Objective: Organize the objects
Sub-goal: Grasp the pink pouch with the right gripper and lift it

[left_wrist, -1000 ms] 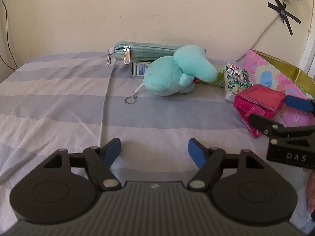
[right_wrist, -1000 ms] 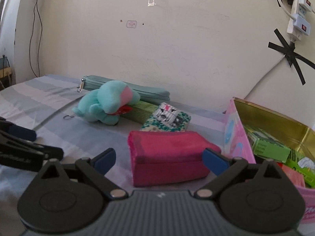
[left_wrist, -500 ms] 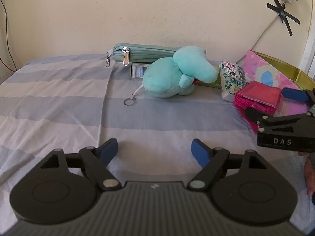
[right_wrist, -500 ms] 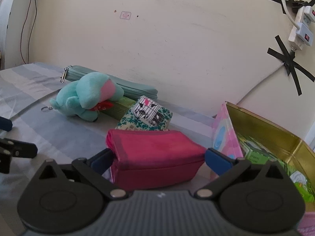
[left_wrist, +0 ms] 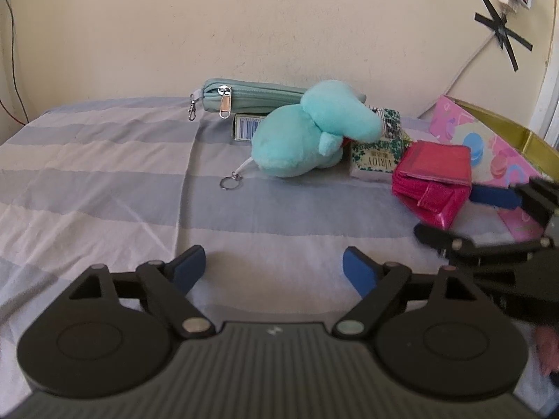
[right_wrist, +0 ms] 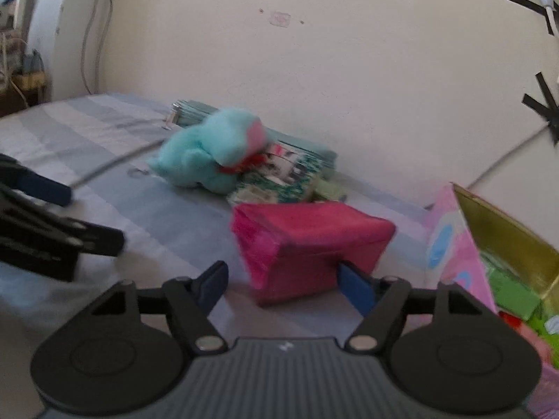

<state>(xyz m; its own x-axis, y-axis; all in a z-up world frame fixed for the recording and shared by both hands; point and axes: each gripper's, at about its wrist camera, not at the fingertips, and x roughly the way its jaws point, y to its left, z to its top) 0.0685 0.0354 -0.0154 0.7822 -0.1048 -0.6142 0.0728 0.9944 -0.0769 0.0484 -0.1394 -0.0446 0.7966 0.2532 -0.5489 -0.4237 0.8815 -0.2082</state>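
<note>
While the right gripper (right_wrist: 279,284) is closing in on the pink wallet (right_wrist: 311,241), its jaws are standing wide apart with nothing clamped; the right-hand pad is tucking under the wallet's near right corner and the left-hand pad is hanging clear of its left face, so the grasp is not yet made. The step in hand is, as I judge it, the approach to pick up this wallet and carry it to the gold-lined box (right_wrist: 506,230) sitting at about three o'clock, just beside the wallet; the box is already holding green packets. The next move is calling for the gripper to slide a little to the left so both pads are straddling the wallet, then to squeeze; the soft cloth is likely to give, so a firm bite low on the body seems wise.

The left gripper (left_wrist: 274,269) is hovering over the striped sheet (left_wrist: 104,181) at six o'clock, jaws spread and empty; the teal plush (left_wrist: 307,132), the teal zip pouch (left_wrist: 251,96) and the patterned tissue pack (left_wrist: 379,155) are lying at twelve to one o'clock against the wall.

Compared with half a second ago, the right gripper is sitting further right, so the wallet is no longer centred between the pads, and the view is blurring with motion; the left gripper is barely shifting.
</note>
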